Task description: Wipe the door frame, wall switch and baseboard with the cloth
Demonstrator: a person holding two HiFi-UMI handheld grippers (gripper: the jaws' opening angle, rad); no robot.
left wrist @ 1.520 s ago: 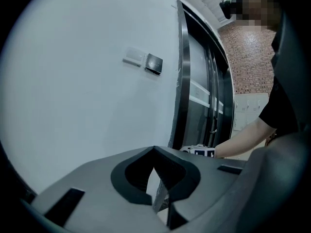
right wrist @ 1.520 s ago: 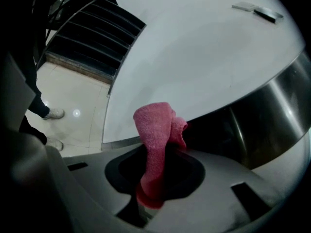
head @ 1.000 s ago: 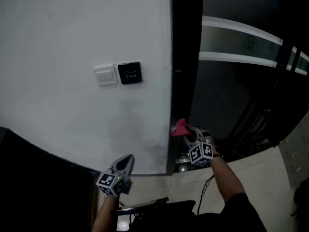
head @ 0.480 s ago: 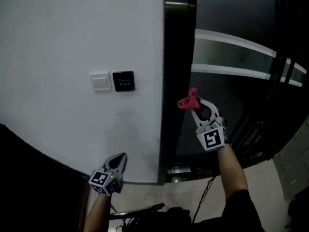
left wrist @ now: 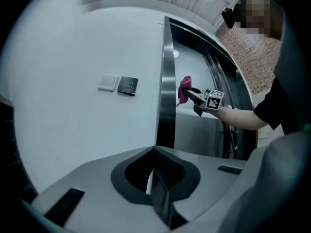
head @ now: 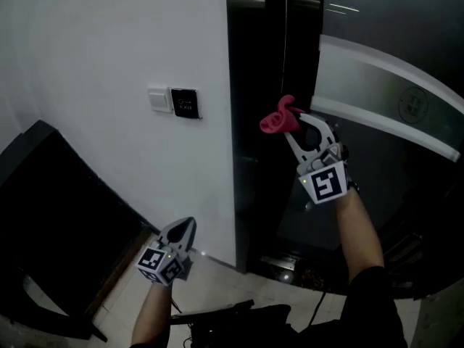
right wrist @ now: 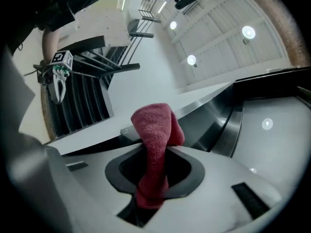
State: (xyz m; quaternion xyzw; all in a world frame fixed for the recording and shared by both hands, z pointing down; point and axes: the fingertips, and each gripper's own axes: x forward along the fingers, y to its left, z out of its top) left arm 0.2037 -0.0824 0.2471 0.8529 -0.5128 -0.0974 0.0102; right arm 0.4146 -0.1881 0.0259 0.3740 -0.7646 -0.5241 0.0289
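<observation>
My right gripper [head: 293, 124] is held up in front of the dark metal door frame [head: 250, 114], shut on a red cloth [head: 276, 119]. Whether the cloth touches the frame I cannot tell. In the right gripper view the cloth [right wrist: 156, 130] stands up from between the jaws of the right gripper [right wrist: 153, 174]. A white wall switch [head: 160, 98] and a black exit button [head: 185, 103] sit on the white wall, left of the frame. My left gripper [head: 185, 230] hangs low near the foot of the wall, shut and empty. Its own view shows the left gripper [left wrist: 156, 171], the switch [left wrist: 108, 83] and the frame [left wrist: 167, 86].
A large black object [head: 58, 223] leans against the wall at lower left. Right of the frame is a dark glass door [head: 377, 122] with a pale horizontal band. Light floor tiles [head: 217, 288] lie below. A cable and dark gear [head: 239, 314] lie by my feet.
My right gripper has risen along the door frame with the red cloth. The head view has tilted, bringing the black object in at left. My left gripper has barely moved.
</observation>
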